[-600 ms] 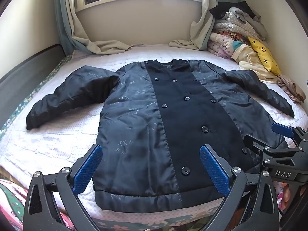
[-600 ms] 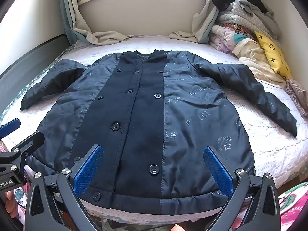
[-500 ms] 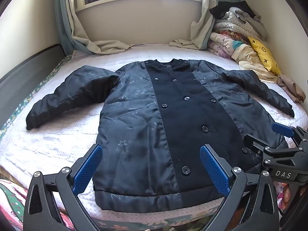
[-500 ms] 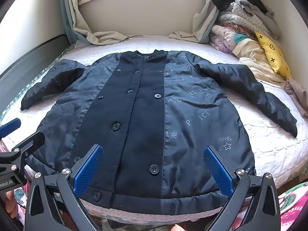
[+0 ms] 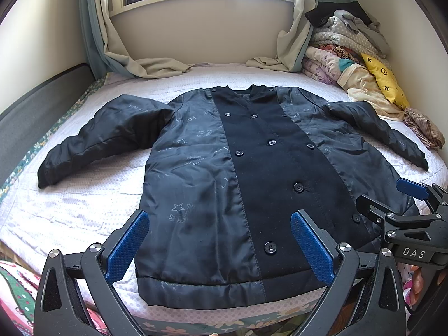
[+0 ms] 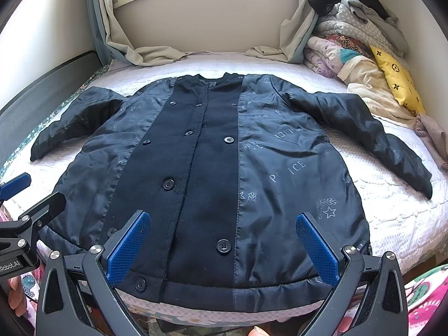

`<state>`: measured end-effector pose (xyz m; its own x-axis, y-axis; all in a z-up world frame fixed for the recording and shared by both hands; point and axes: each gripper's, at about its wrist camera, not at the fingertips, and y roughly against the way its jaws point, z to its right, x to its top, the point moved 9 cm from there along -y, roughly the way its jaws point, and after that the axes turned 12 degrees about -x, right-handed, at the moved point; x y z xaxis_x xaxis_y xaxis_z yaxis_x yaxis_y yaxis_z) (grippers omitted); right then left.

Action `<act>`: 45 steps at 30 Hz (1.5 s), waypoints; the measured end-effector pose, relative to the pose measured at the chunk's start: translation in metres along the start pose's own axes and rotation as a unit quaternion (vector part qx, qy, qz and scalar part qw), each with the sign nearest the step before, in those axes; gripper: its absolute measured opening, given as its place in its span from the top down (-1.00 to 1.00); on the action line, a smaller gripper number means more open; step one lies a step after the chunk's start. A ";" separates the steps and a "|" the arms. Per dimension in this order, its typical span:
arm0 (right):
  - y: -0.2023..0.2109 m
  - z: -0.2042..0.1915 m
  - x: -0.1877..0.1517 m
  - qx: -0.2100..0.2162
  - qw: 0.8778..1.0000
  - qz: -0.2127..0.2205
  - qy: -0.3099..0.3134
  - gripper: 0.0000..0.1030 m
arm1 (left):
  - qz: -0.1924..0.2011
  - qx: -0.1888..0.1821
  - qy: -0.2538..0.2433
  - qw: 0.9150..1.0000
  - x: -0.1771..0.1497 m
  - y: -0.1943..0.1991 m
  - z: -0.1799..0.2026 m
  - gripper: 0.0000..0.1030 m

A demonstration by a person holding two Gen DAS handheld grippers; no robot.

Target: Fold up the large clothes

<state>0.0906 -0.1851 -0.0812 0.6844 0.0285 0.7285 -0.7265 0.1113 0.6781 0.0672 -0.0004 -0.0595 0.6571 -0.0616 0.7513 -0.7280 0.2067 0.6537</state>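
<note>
Coat [image 5: 252,182] lies (spread flat) beyond left gripper [image 5: 221,240].

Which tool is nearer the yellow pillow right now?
The right tool. It hovers open over the coat's hem on the side of the bed where the yellow pillow lies. The left tool hovers open over the hem's other half, farther away.

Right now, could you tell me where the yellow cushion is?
In both wrist views, the yellow cushion leans on the pile of folded bedding at the bed's far right corner.
</note>
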 end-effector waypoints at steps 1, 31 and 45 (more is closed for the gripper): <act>0.000 0.000 0.000 0.000 1.000 0.000 0.000 -1.00 | 0.000 0.000 0.000 1.000 0.000 0.000 0.000 -0.99; 0.001 0.003 -0.002 0.000 1.000 -0.002 -0.005 -1.00 | 0.010 0.006 0.009 1.000 0.003 0.001 -0.007 -0.99; -0.012 0.003 0.003 0.064 0.995 -0.069 -0.018 -1.00 | 0.015 0.033 0.050 0.998 0.021 0.005 -0.055 -0.99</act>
<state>0.1014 -0.1893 -0.0873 0.7769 -0.0138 0.6294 -0.6296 -0.0161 0.7768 0.0879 0.0533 -0.0451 0.6487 0.0420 0.7599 -0.7567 0.1413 0.6383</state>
